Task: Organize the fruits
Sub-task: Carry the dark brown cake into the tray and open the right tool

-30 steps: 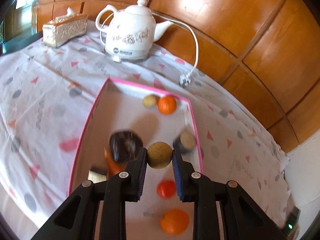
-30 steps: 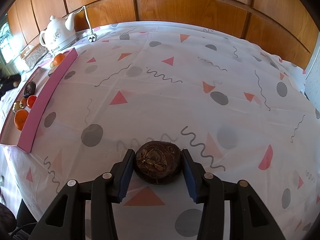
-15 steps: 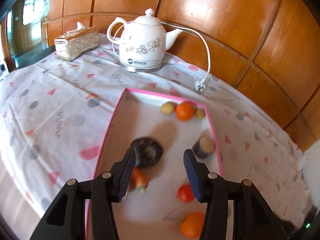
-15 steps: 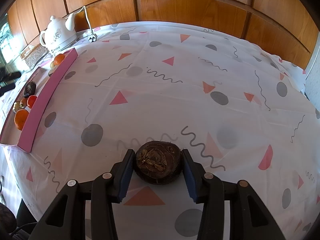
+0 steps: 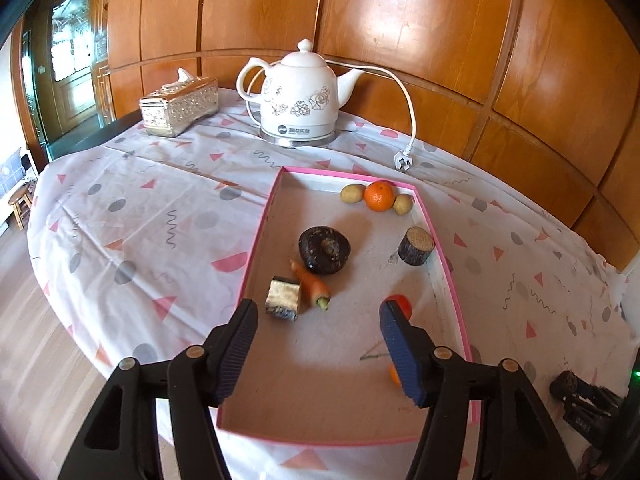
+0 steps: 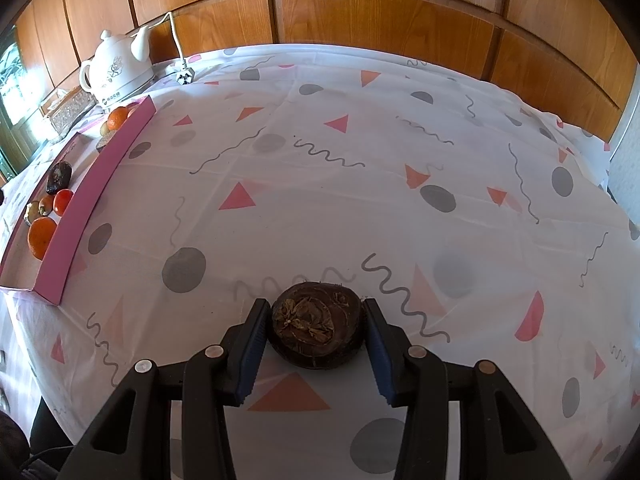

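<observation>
Left gripper [image 5: 316,344] hangs over the near end of the pink tray [image 5: 448,276], jaws opening, nothing between them. Tray sits on the patterned tablecloth [image 5: 132,216]. In the tray: two small potatoes [image 5: 351,193] and an orange [image 5: 379,196] at the far end, a dark round fruit [image 5: 325,249] in the middle, a carrot [image 5: 310,285] touching it, a cut block [image 5: 283,298] just beside the carrot, a dark cut cylinder [image 5: 416,246] near the right wall, a tomato [image 5: 403,304] partly hidden behind the right finger, and a second orange [image 5: 394,376], mostly hidden, lower down. White kettle [image 5: 298,100] with cord and plug [image 5: 402,160] stands behind the tray, tissue box [image 5: 179,106] to its left, wood panel wall [image 5: 400,40] behind. Right gripper [image 6: 316,348] is closed on a dark brown fruit [image 6: 316,330], both pads pressing its sides; whether the fruit rests on the cloth or sits just above it cannot be told. In the right wrist view this fruit is well apart from the tray, which lies at the far left edge with its oranges and tomato visible.
</observation>
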Available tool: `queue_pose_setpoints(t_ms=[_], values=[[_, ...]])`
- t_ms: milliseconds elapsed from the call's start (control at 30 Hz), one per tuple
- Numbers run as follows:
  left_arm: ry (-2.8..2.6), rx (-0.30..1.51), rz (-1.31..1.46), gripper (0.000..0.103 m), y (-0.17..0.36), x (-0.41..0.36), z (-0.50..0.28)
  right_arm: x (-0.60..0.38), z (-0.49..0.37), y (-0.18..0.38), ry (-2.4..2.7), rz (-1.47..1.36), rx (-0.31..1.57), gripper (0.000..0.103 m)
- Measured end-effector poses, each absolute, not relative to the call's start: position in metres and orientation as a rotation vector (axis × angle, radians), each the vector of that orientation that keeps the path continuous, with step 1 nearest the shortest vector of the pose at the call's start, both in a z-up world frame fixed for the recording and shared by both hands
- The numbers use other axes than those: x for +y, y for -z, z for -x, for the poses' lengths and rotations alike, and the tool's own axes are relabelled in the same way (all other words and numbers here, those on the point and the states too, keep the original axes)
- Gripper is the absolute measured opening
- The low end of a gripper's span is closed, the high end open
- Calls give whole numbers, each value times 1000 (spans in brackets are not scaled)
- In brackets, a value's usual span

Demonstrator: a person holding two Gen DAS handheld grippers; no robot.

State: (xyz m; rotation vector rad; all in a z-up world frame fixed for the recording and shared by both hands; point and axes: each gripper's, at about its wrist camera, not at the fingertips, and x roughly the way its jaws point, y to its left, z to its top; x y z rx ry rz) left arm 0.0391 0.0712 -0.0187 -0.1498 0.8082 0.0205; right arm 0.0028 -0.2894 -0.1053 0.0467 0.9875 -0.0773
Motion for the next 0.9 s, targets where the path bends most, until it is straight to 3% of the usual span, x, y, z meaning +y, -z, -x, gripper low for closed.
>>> queue_pose_setpoints(t_ms=[267,400,900], values=[[-32,816,155,68,21,76,-23,-278,-4,101,26,-53,993,47],[-45,809,166,77,20,82,-18,-262,-13,97,-64,-73,1009,47],[-102,820,226,83,25,109,-12,-166,-62,62,-363,20,986,47]])
